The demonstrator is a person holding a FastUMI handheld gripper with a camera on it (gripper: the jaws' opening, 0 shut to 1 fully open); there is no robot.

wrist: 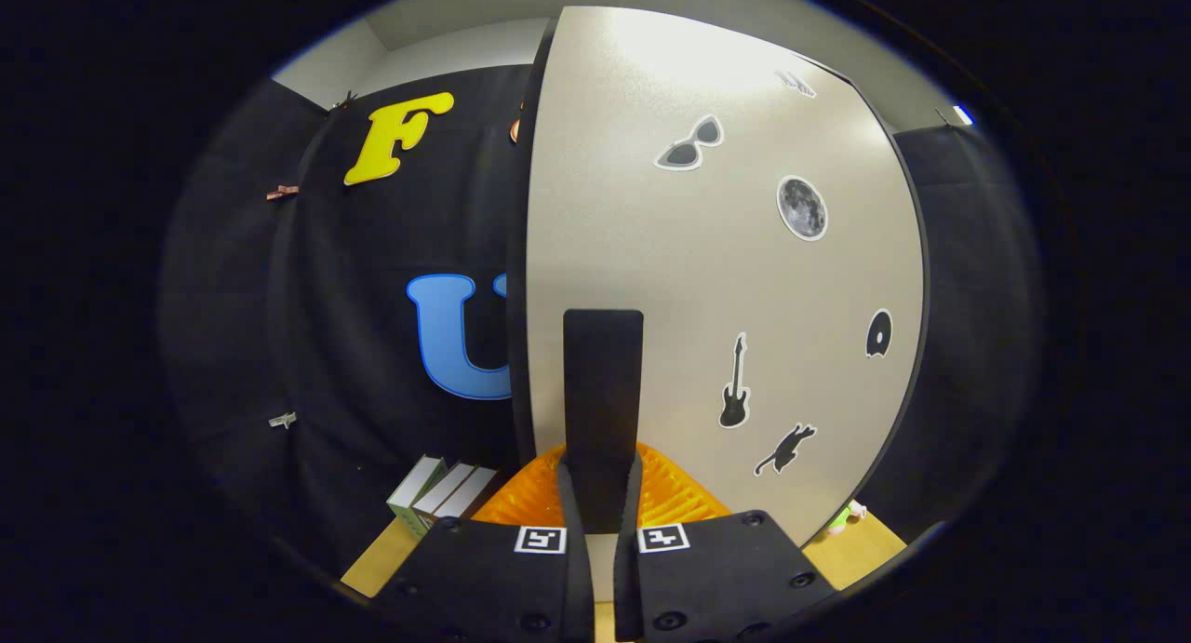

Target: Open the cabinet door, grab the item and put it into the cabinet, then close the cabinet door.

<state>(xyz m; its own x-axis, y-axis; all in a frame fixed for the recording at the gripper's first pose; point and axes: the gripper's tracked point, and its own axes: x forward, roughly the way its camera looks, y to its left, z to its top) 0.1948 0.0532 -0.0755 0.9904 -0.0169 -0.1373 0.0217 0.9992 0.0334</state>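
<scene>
The gripper [600, 494] sits at the bottom of the gripper view with its two fingers [569, 522] drawn close together, leaving only a thin gap. In that gap stands the dark upright handle [603, 392] of the cabinet door; the fingers appear to press on its lower end from both sides. Each finger mount carries a small square black-and-white marker [541, 539].

Just behind the fingertips, at the foot of the handle, lies an orange ribbed item [675, 494], spreading out to both sides of the fingers. It rests on the wooden table [377, 559], touching or almost touching the base of the door; which of these I cannot tell.

To the left of the orange item, on the same table, stand a few white boxes [442, 489] side by side, tilted in the view.

The pale grey cabinet door [670, 271] rises directly ahead of the fingers, with a dark edge running down its left side. Stickers dot its face: sunglasses [689, 144], a moon [802, 207], a guitar [734, 384], a cat [786, 449] and a small dark disc [878, 333]. At the door's lower right corner, a small green object [840, 517] sits on the table, too small to identify.

Beyond the door hangs the black cloth wall [307, 345], with a pale ceiling [465, 29] above.
</scene>
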